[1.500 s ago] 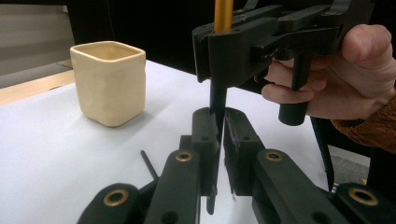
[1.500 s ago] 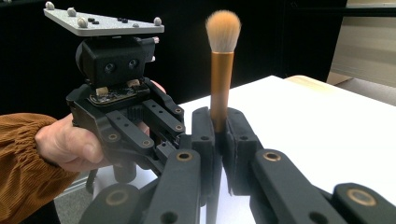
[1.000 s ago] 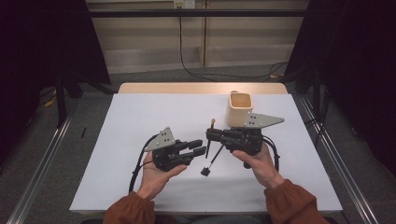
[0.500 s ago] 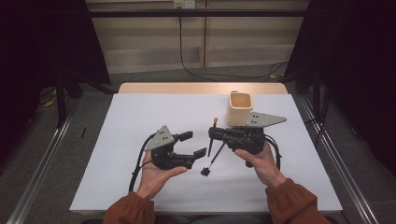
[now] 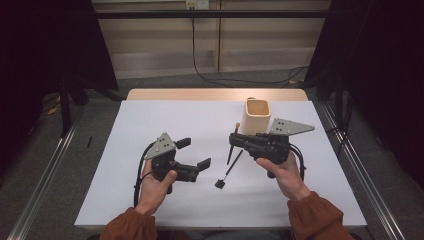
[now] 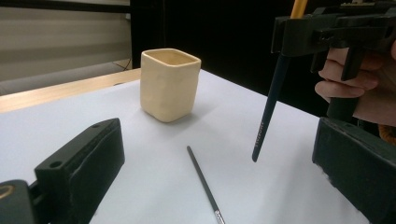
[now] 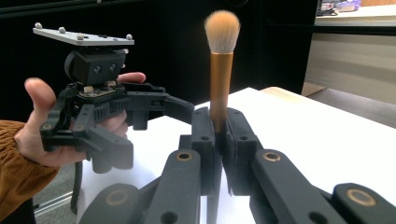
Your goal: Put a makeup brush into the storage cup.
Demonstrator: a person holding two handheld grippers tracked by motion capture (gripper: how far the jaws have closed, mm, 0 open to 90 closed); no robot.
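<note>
Two level claws (image 5: 193, 153) (image 5: 234, 139), facing inward

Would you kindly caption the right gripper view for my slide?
Right claw shut on an upright gold-ferruled makeup brush with peach bristles; the left claw, jaws just opened and empty, is held beyond.

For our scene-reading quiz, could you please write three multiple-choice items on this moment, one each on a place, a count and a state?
1. Where does the thin dark brush lie?
A. in the cup
B. on the white table cover, between the grippers
C. on the floor

2. How many brushes are in view?
A. one
B. two
C. four

3. How are the left gripper's jaws?
A. open, empty
B. shut on the cup
C. shut on a brush

Key: 1 B, it lies flat on the cover; 2 B, that one plus the gold-ferruled brush held upright by the right gripper; 3 A, jaws apart, having just opened. The cream cup stands apart.
</note>
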